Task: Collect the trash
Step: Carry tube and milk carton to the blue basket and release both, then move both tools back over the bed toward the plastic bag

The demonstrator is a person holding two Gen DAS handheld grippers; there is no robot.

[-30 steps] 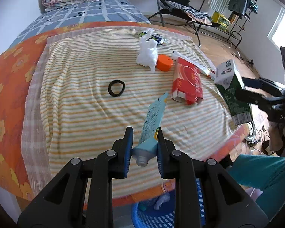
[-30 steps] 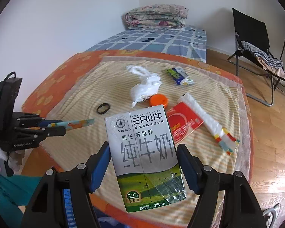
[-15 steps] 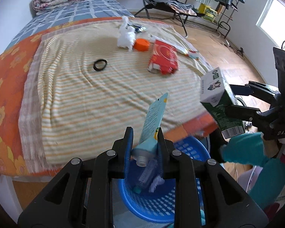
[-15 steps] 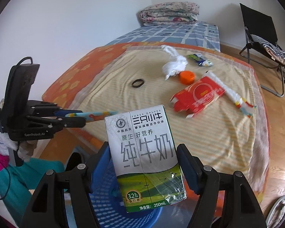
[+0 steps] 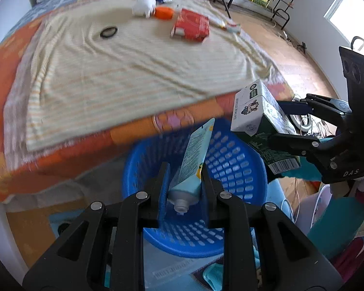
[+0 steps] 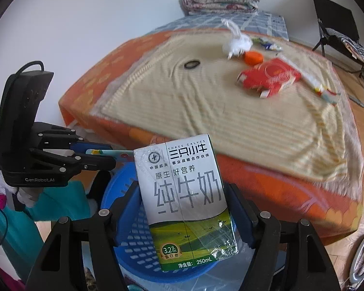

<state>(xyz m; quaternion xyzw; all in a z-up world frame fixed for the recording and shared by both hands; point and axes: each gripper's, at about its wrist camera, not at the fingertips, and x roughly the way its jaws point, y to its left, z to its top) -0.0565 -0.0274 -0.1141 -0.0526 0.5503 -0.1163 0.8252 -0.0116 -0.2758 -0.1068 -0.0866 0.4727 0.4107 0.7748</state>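
Trash now hangs over the blue basket [image 5: 233, 160] beside the bed [image 5: 123, 72], both tools having swung off the bedspread: the left tool [image 5: 184, 184] clenches a pale-blue tube [image 5: 194, 160], the right tool [image 6: 184, 208] grips a milk carton [image 6: 184, 194]. The carton reads "THREE CALVES", "250mL", so a drop looks imminent.
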